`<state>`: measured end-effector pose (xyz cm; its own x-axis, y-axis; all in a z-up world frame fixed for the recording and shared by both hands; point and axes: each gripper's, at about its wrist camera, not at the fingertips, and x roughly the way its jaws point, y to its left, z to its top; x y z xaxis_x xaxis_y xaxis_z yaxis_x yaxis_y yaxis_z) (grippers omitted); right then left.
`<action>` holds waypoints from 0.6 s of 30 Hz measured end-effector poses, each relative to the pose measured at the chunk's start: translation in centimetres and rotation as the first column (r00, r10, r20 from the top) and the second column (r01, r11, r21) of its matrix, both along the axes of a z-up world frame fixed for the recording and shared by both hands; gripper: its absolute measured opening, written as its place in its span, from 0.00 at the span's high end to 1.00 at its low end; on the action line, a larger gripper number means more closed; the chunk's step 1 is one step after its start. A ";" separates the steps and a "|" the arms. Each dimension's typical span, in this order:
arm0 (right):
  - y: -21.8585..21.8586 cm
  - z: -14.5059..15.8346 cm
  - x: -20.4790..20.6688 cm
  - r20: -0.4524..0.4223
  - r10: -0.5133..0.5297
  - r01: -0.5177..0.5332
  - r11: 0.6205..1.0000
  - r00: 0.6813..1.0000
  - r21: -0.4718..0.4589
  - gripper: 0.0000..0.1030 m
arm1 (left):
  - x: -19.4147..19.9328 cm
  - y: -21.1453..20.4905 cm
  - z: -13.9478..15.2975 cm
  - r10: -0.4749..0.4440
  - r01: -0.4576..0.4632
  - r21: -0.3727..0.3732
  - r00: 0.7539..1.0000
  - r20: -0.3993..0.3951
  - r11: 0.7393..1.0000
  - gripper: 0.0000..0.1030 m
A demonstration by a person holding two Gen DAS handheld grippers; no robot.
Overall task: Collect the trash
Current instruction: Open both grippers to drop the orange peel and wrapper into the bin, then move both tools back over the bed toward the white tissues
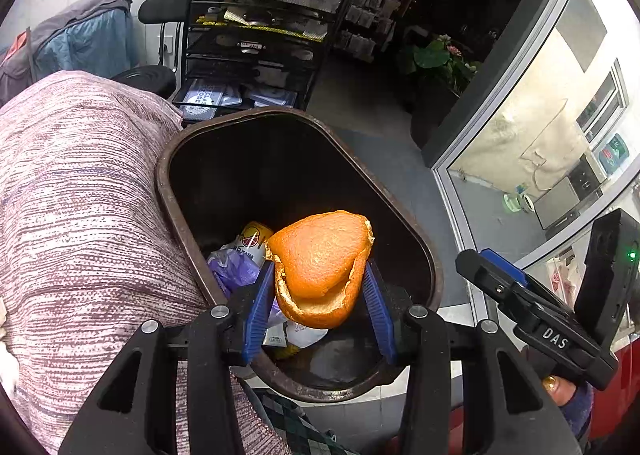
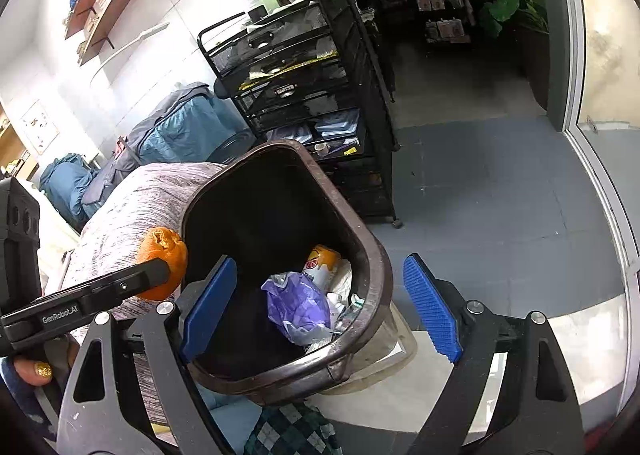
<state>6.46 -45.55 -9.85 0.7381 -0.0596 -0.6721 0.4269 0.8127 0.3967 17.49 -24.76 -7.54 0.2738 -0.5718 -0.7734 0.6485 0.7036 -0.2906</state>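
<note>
A curled piece of orange peel (image 1: 320, 255) sits pinched between the blue pads of my left gripper (image 1: 320, 273), held just above the open brown trash bin (image 1: 168, 183). In the right wrist view the same peel (image 2: 164, 255) pokes out of the left gripper (image 2: 158, 271) beside the bin's left rim (image 2: 372, 255). Inside the bin lie a purple plastic bag (image 2: 298, 307), a citrus-printed can (image 2: 322, 263) and crumpled wrappers. My right gripper (image 2: 320, 269) is open and holds nothing, with one finger over the bin's mouth and the other outside its right rim. It also shows at the right (image 1: 538, 239).
A striped mauve cushion (image 1: 80, 195) presses against the bin's left side. A black mesh drawer cart (image 1: 260, 35) with bottles on top stands behind the bin. Grey floor (image 2: 480, 195) stretches right to a glass door frame (image 1: 460, 159). A potted plant (image 1: 436, 55) stands beyond it.
</note>
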 end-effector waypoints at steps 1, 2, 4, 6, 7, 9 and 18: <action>-0.1 0.0 0.0 -0.001 -0.001 0.001 1.000 1.000 0.001 0.18 | 0.1 -0.1 -0.1 0.000 0.000 0.003 1.000 0.000 1.000 0.57; -0.1 -0.1 0.0 -0.002 -0.003 0.003 1.000 1.000 0.001 0.18 | 0.1 -0.2 -0.1 -0.001 0.001 0.009 1.000 0.004 1.000 0.57; -0.2 -0.1 0.0 -0.004 -0.004 0.004 1.000 1.000 0.002 0.18 | 0.1 -0.3 -0.2 0.000 0.000 0.022 1.000 0.015 1.000 0.57; -0.2 -0.1 0.0 -0.003 -0.005 0.005 1.000 1.000 0.003 0.17 | 0.1 -0.4 -0.3 0.005 -0.005 0.033 1.000 0.024 0.999 0.53; -0.1 0.0 0.0 -0.003 -0.005 0.005 1.000 1.000 0.002 0.17 | 0.1 -0.4 -0.4 0.006 -0.007 0.038 1.000 0.027 0.999 0.50; 0.0 0.0 0.0 -0.003 -0.004 0.004 1.000 1.000 0.000 0.17 | 0.0 -0.3 -0.3 0.012 -0.013 0.036 0.999 0.045 0.999 0.39; 0.3 0.3 0.1 0.006 -0.002 0.002 1.000 1.000 -0.003 0.16 | -1.2 1.7 2.4 0.069 -0.065 -0.030 0.987 0.145 0.997 0.09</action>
